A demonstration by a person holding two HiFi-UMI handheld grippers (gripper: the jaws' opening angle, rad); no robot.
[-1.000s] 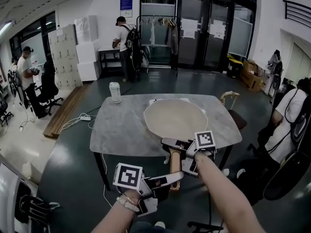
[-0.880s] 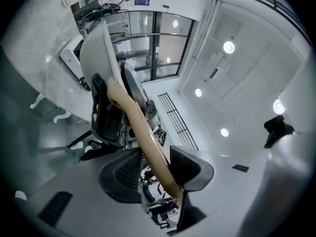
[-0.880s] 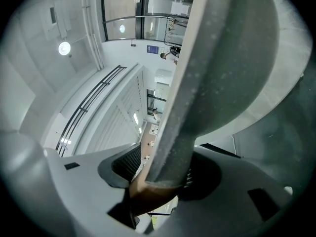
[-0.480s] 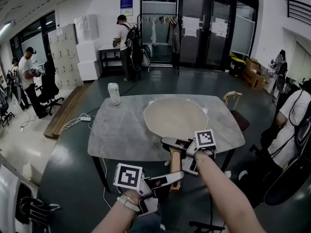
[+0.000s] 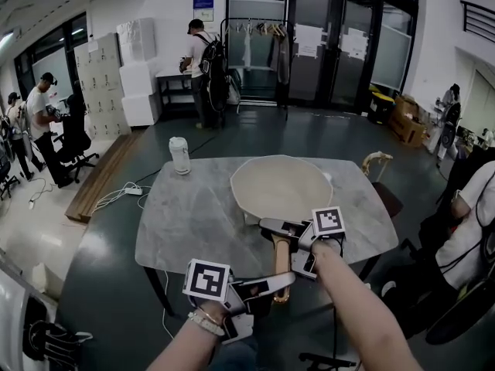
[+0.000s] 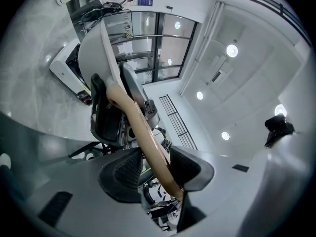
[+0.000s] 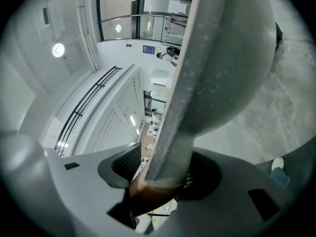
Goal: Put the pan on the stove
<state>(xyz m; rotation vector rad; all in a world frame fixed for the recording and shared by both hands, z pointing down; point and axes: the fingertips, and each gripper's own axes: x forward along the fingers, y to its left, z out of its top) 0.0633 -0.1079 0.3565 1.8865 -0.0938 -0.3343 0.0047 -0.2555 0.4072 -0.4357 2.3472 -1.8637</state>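
A cream pan [image 5: 282, 185] with a wooden handle [image 5: 280, 263] is held over the right half of a grey marble table [image 5: 193, 215]; I cannot tell whether it touches the top. My right gripper [image 5: 288, 236] is shut on the handle close to the bowl, where the pan [image 7: 222, 58] fills the right gripper view above the right gripper's jaws [image 7: 163, 174]. My left gripper [image 5: 271, 284] is shut on the handle's end. The handle [image 6: 143, 137] runs between the left gripper's pads [image 6: 154, 169] up to the pan [image 6: 96, 48]. No stove shows in any view.
A white jug [image 5: 179, 154] stands at the table's far left corner. A wooden chair [image 5: 379, 165] stands at the table's right side. Cables [image 5: 128, 193] lie on the floor to the left. Several people stand or sit around the room, one [image 5: 203, 68] by a rear table.
The head view has shifted a little toward the table. Both grippers keep the same hold on the pan handle.
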